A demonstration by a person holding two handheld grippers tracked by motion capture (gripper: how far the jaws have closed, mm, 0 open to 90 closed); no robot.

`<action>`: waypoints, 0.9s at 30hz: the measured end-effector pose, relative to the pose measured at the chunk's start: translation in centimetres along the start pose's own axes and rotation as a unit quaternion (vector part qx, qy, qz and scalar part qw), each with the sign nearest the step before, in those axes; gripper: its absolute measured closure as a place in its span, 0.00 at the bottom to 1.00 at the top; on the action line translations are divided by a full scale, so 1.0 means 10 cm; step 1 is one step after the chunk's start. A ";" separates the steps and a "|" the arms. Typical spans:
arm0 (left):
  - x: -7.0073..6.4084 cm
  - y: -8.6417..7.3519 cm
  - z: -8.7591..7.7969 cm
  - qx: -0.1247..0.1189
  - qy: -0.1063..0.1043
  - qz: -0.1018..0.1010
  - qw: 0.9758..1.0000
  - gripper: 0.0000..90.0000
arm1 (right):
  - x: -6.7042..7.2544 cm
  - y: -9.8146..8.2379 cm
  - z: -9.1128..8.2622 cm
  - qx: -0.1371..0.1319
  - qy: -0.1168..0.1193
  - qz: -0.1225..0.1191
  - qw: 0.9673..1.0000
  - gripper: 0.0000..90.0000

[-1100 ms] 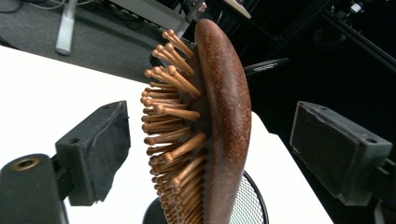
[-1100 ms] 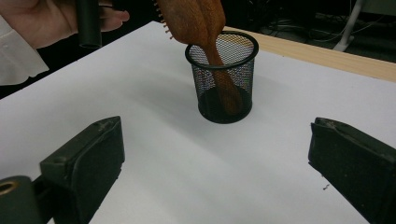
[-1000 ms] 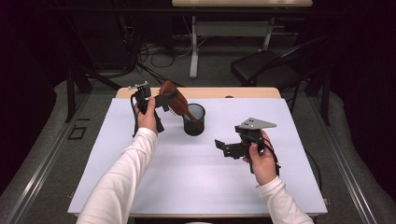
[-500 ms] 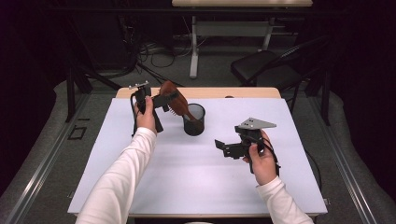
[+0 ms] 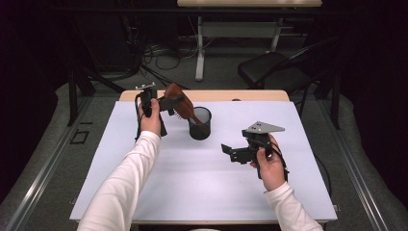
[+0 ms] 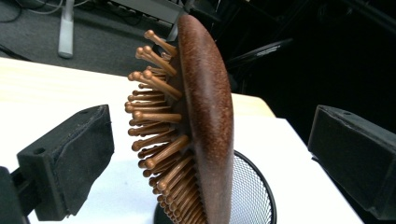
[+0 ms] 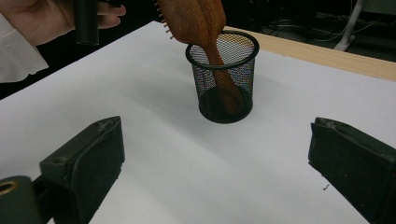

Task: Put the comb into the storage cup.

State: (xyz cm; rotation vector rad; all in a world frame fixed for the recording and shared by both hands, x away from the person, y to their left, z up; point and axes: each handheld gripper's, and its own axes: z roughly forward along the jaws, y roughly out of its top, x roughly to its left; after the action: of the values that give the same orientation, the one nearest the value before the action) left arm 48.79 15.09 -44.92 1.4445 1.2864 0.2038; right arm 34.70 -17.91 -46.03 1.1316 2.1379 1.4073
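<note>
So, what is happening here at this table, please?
A person holds a tool in each hand over a white table. A brown hairbrush stands with its handle down in a black mesh cup, leaning on the rim. The left tool is at the brush head, with its jaws open on either side of it and not touching it. The right tool is open too, holds nothing, and points at the cup from farther off.
</note>
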 end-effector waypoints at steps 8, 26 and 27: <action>0.00 0.01 -0.02 0.006 0.004 0.013 1.000 0.01 | 0.00 0.00 0.00 0.000 -0.001 0.000 1.000 0.04; -0.03 0.09 -0.10 0.012 0.017 0.041 0.999 0.01 | 0.00 0.00 0.00 0.002 -0.001 0.001 1.000 0.04; -0.03 0.10 -0.11 0.014 0.020 0.045 0.999 0.01 | 0.00 0.00 0.00 0.002 0.000 0.001 1.000 0.04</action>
State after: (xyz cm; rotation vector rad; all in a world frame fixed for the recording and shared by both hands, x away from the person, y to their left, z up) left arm 48.42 15.73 -43.57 1.5314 1.2615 0.2770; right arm 34.69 -17.91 -46.07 1.1357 2.1397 1.4046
